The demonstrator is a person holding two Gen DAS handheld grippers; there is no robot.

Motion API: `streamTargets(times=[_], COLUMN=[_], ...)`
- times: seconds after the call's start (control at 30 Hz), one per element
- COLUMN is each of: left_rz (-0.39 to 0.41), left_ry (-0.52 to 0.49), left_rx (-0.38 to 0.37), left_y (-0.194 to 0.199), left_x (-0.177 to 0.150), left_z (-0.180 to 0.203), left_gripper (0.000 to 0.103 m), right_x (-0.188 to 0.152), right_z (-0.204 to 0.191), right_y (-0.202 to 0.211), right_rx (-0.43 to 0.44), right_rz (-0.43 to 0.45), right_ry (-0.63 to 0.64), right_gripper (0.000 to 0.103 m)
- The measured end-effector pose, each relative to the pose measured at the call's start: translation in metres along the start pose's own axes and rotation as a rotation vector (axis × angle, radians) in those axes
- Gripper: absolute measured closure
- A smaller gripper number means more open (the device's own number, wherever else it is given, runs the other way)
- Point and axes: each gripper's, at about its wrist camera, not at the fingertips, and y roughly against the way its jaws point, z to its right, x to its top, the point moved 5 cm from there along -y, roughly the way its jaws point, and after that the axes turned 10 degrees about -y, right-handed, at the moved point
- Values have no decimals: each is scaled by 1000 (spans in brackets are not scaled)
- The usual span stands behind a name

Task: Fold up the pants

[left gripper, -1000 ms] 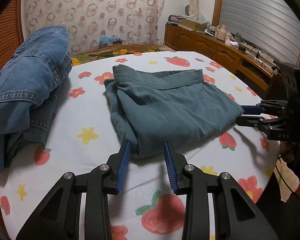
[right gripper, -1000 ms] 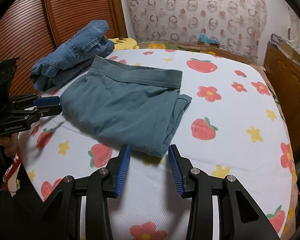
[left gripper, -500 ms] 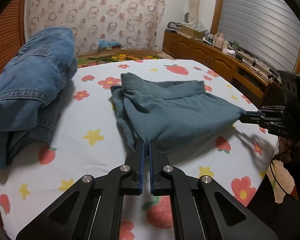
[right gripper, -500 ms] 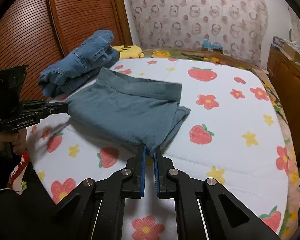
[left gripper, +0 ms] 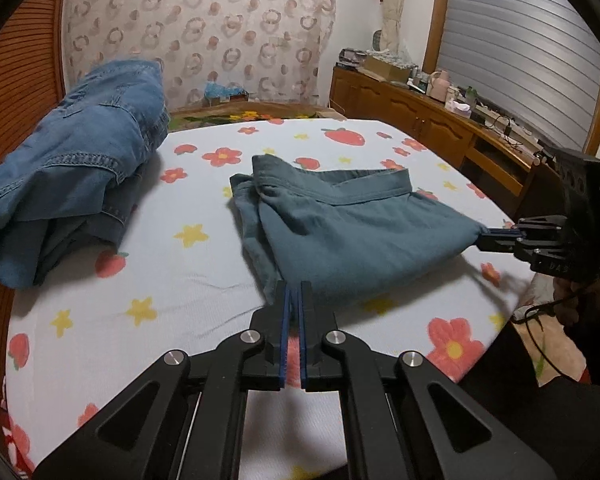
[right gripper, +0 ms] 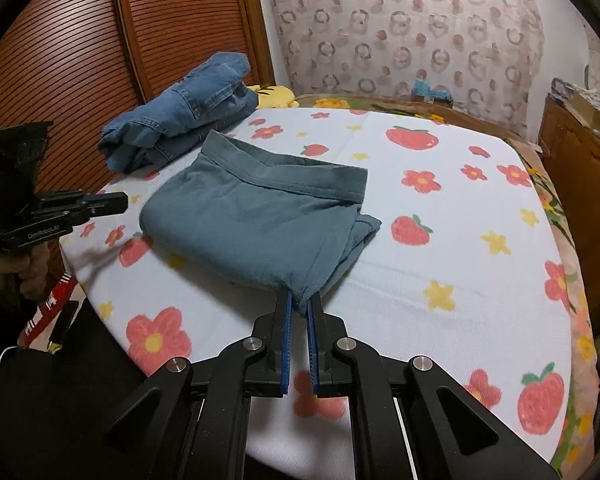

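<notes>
Both grippers closed since a second ago, left gripper point(left gripper: 293, 296) and right gripper point(right gripper: 300, 304) each clamped on near corners of teal pants point(right gripper: 260, 216), lifted off bed's near edge point(right gripper: 420, 320).

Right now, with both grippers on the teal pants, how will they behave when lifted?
Probably floppy: the teal pants sag between the left gripper and right gripper. Likely light, since they are thin cloth. The folded layers may slide apart.

dresser clutter point(left gripper: 440, 84) too small to identify; jeans pile point(left gripper: 40, 184) cut off at left edge.
</notes>
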Motion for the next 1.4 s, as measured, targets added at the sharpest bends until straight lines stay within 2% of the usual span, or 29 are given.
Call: streamTargets(times=[0.47,0.63,0.73,0.9,1.03,1.1,1.13,1.3,1.4], left_rz=[-26,-34,-38,-36,-41,-39,-28,-38,-34], left_ry=[4,4,-1,-3,-9,-22,-26,-32,-43], left_rx=[33,51,55,59,60,72,68,66,63], left_y=[-5,-7,-8,-14,-23,-26,-27,-37,-41], left_x=[-2,-2,-1,3,9,12,14,21,28], left_z=[1,1,0,-3,-5,-5,-5,-5,-5], left_gripper=[98,93,86,59,55,27,23,23,23], right_x=[-1,0,1,6,13,16,18,24,27], right_z=[-1,2,2,1,0,-1,-1,-2,-1], right_y=[7,12,11,4,-3,-8,-11,-23,-29], right_rx=[-21,-35,-38,-37,-32,-33,-36,-34,-35], right_rz=[8,27,33,41,49,52,53,53,48], right_ry=[-5,-12,-14,-11,-1,2,2,2,12], right_gripper=[96,95,94,94,88,84,77,63,59])
